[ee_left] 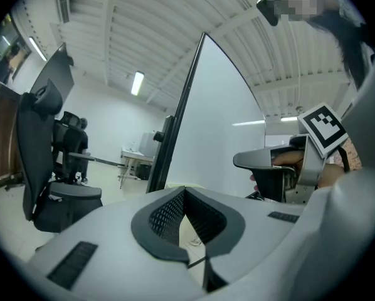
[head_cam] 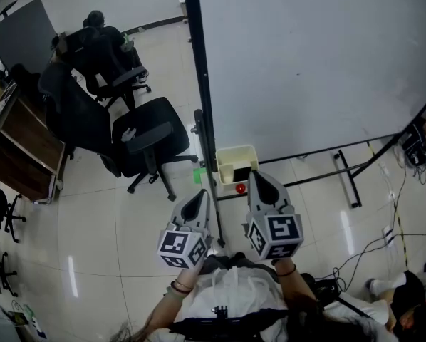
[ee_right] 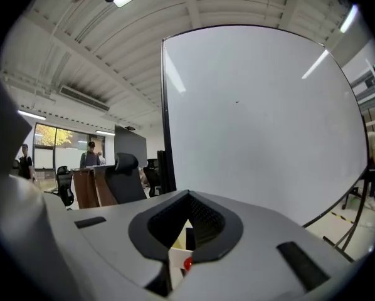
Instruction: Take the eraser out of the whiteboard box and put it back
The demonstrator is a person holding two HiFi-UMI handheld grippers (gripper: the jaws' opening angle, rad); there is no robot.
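A cream whiteboard box (head_cam: 231, 155) hangs on the black frame at the lower left corner of the whiteboard (head_cam: 305, 55). Inside it stands a dark eraser (head_cam: 242, 173), with a red round piece (head_cam: 240, 188) just below. My right gripper (head_cam: 256, 176) hovers right before the box, shut and holding nothing. In the right gripper view the box (ee_right: 177, 256), the eraser (ee_right: 190, 237) and the red piece (ee_right: 187, 264) show through the gap behind the shut jaws (ee_right: 189, 197). My left gripper (head_cam: 201, 195) is beside the frame post, shut and empty (ee_left: 186, 192).
Black office chairs (head_cam: 145, 137) stand to the left, a wooden desk (head_cam: 17, 152) beyond them. The whiteboard's stand legs (head_cam: 345, 178) and cables (head_cam: 384, 241) lie on the tiled floor at right. A green piece (head_cam: 197, 175) sits by the post.
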